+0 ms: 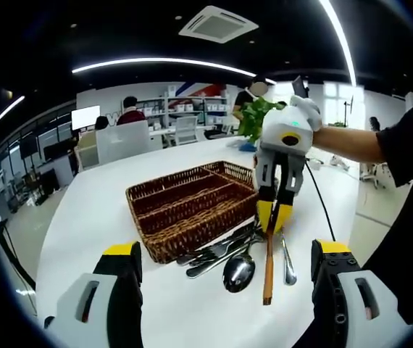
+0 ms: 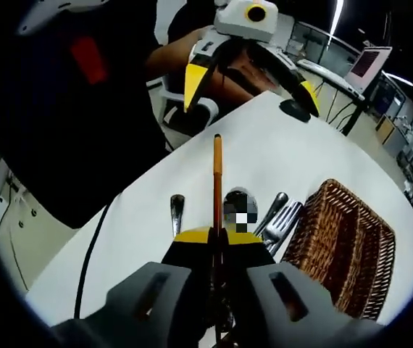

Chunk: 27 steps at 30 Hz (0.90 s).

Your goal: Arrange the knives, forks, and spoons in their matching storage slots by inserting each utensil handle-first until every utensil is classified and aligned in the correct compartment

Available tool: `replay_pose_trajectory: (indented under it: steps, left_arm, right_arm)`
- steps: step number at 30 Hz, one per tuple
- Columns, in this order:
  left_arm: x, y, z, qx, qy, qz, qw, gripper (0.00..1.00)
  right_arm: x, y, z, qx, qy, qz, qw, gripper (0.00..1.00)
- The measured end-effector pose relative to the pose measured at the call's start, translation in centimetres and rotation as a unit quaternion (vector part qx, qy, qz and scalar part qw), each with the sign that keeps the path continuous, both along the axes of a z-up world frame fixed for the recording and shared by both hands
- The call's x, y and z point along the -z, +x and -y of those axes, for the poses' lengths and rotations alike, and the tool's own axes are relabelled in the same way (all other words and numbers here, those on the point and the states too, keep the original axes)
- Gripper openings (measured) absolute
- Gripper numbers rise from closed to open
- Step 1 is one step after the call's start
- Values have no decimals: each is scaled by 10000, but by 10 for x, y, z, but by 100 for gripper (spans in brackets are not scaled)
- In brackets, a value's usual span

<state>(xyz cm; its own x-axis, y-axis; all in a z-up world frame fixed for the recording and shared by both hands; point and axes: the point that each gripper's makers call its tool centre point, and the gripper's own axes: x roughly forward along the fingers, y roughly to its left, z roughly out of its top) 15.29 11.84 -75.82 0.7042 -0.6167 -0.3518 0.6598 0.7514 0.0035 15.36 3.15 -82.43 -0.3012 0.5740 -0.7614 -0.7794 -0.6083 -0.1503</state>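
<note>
Progress: early stage. Basket [image 1: 192, 206] on white counter [image 1: 119, 174], compartments apparently bare, as far as visible; no utensil seen slotted. Pile [image 1: 224, 250] of spoons and forks lying on counter just beside basket's near corner, unsorted. One spoon [image 1: 239, 272] bowl-up at pile's front edge; a slimmer one [image 1: 288, 264] lying apart to the side. Sorting of the whole pile left to do.

Item in hand: wooden-handled utensil [image 1: 269, 268], gripped at its head end by right gripper [image 1: 274, 216], handle pointing away from the jaws and down toward the counter. Type not determinable; working end hidden between the jaws. Same utensil [image 2: 217, 181] in right gripper view running straight out from the closed yellow tips [image 2: 217, 235], clamped firmly on it. Handle end close to counter; contact not determinable.

Pose, right: forearm reaching in over the counter from the person's side, gripper pitched steeply downward above the pile, beside the basket.

Pose, left: left gripper [image 1: 224, 290] held low at the near counter edge, jaws spread wide, nothing between them, well apart from the pile. Seen in right gripper view [image 2: 250, 72] raised opposite, likewise wide open and idle.

Judgement: handle-first insertion of held item likely next; reorientation toward basket required.
</note>
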Motion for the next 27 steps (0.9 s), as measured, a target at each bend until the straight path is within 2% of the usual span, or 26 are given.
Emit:
replay_pose_trajectory:
  steps: [2, 8, 13, 18, 22, 24, 26, 27]
  left_arm:
    - [0, 0, -1, -10, -15, 5, 10000, 99]
    - [-1, 0, -1, -4, -21, 27, 10000, 99]
    - [-1, 0, 0, 21, -4, 24, 10000, 99]
    - [0, 0, 2, 47, -18, 10, 10000, 99]
    - [3, 1, 4, 84, -12, -28, 10000, 99]
    - [5, 1, 6, 107, -22, -49, 9999, 99]
    - [6, 2, 7, 128, -26, -60, 9999, 99]
    - [6, 2, 9, 144, -30, -64, 9999, 99]
  right_arm:
    - [-11, 10, -1, 385, 110, -83, 9992, 3]
    - [-12, 20, -1, 944, -25, -140, 9954, 3]
    - [-13, 35, 0, 1715, -72, -320, 9846, 3]
    - [-21, 45, 1, 2432, 117, -767, 9669, 3]
    - [-27, 56, 4, 3111, 256, -1081, 9439, 3]
    - [-26, 63, 9, 3398, 235, -1047, 9343, 3]
    - [-27, 65, 11, 3545, 271, -1072, 9285, 3]
    - [-28, 69, 12, 3779, 331, -1153, 9180, 3]
